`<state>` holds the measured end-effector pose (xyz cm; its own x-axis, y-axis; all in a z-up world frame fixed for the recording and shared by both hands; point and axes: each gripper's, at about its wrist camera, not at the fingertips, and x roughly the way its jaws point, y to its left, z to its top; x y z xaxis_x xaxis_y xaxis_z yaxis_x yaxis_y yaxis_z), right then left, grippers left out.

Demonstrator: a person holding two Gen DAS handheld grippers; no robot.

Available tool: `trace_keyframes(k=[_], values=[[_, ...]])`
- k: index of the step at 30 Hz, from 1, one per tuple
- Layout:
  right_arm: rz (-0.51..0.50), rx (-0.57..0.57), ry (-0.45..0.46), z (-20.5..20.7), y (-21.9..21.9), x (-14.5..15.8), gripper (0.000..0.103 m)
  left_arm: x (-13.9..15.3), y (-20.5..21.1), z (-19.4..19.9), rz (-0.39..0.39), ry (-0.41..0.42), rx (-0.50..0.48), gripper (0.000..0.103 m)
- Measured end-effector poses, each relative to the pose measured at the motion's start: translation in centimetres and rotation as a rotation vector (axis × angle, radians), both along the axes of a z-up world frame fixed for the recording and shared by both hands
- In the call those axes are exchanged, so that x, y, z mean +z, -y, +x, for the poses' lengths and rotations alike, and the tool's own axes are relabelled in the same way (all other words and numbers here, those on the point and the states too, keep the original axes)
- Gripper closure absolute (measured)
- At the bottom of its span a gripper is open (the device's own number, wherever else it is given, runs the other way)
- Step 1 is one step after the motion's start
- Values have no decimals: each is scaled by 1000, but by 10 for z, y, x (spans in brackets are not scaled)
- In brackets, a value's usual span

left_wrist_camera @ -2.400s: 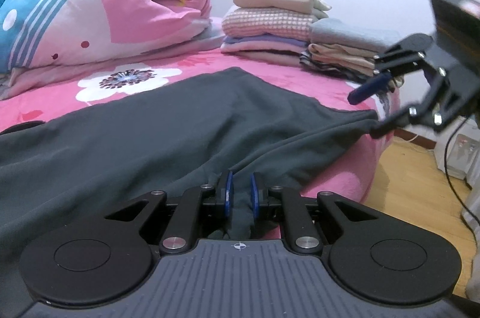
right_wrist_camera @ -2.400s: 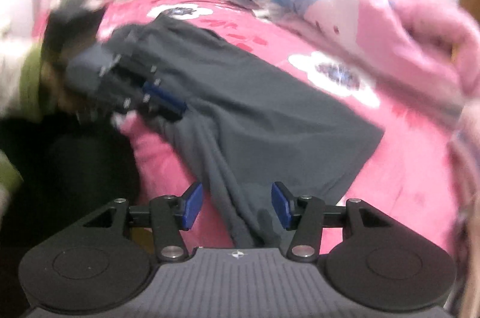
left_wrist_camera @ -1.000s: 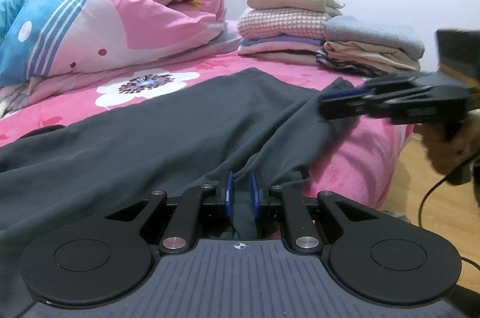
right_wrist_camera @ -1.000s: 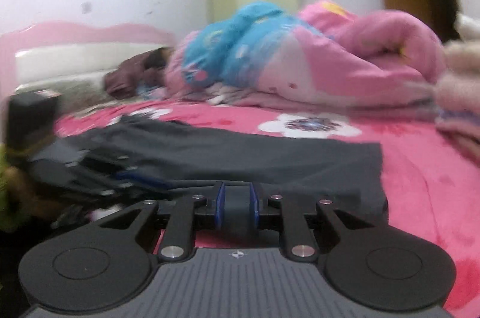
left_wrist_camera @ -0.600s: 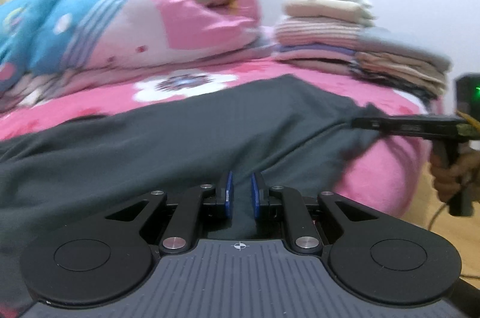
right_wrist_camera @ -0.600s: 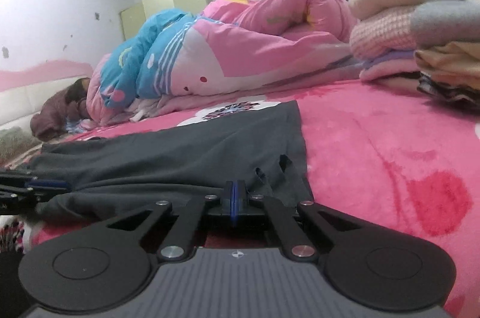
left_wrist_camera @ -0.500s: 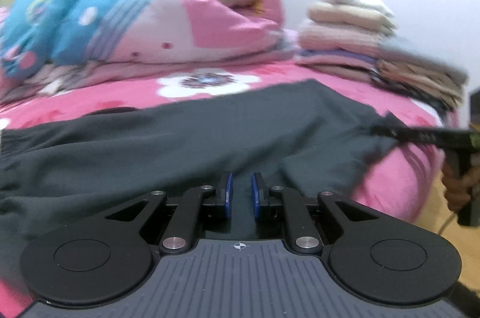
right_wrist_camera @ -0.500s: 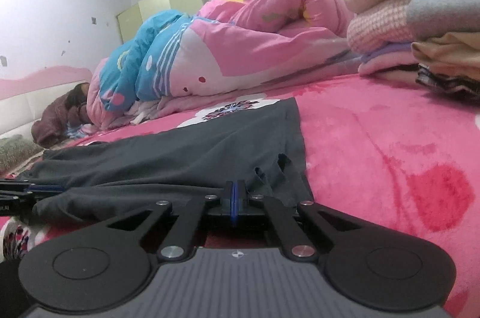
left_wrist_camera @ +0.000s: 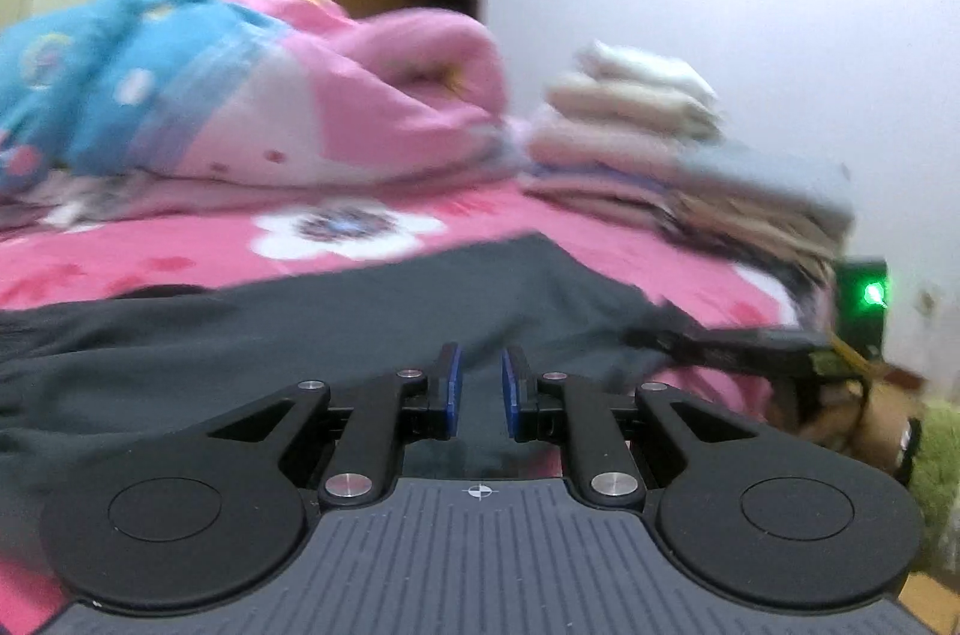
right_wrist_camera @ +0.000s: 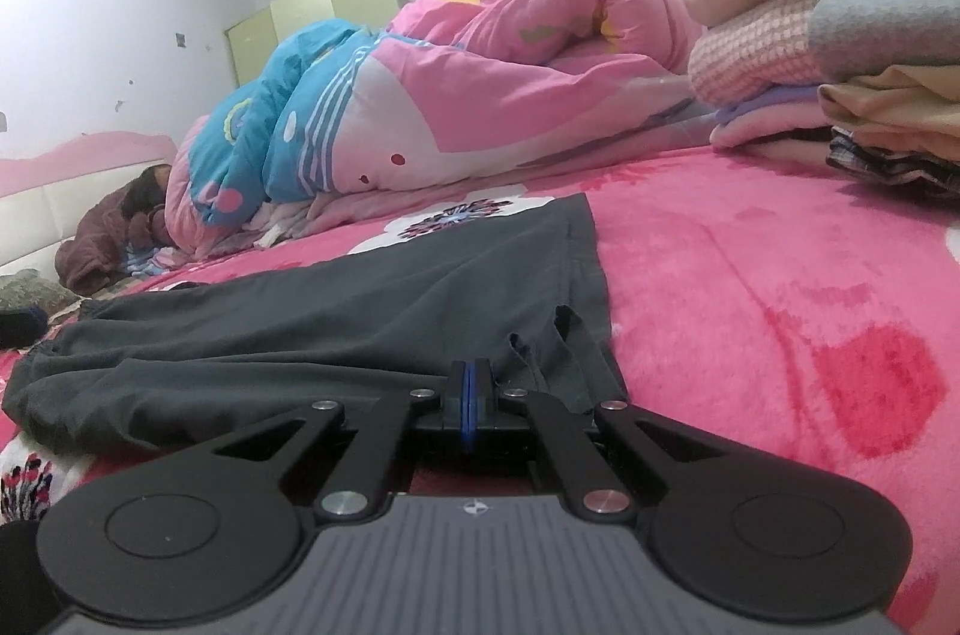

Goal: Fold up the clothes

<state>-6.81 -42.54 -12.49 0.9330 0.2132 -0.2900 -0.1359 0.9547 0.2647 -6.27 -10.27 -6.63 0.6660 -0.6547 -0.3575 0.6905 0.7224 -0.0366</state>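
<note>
A dark grey garment [left_wrist_camera: 300, 335] lies spread on the pink bed; it also shows in the right wrist view [right_wrist_camera: 360, 317]. My left gripper [left_wrist_camera: 478, 389] sits low at the garment's near edge with its blue pads a small gap apart and grey cloth between them. My right gripper [right_wrist_camera: 470, 392] is shut on the garment's hem at the bed's edge. In the left wrist view the right gripper [left_wrist_camera: 660, 335] shows at the right, pinching the cloth's corner.
A rolled pink and blue quilt [right_wrist_camera: 420, 107] lies along the back of the bed. Stacks of folded clothes [right_wrist_camera: 840, 53] stand at the right, also in the left wrist view [left_wrist_camera: 660, 143]. The pink flowered bedcover [right_wrist_camera: 780, 287] lies around the garment.
My left gripper's pads have parted slightly and its view has swung along the bed. My right gripper closed on the hem about a second ago and has stayed put.
</note>
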Motion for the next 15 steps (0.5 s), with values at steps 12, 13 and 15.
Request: trace_keyframes(k=[12,13,15], values=[[-18,-37,16,-2,-7,-2,103,-47,14,46,39,-120,53,89],[-26,-40,14,-2,-8,-1,103,-48,13,46,30,-124,53,89],[-46,-42,3,-1,-11,2,103,-49,12,48,14,-139,54,89]])
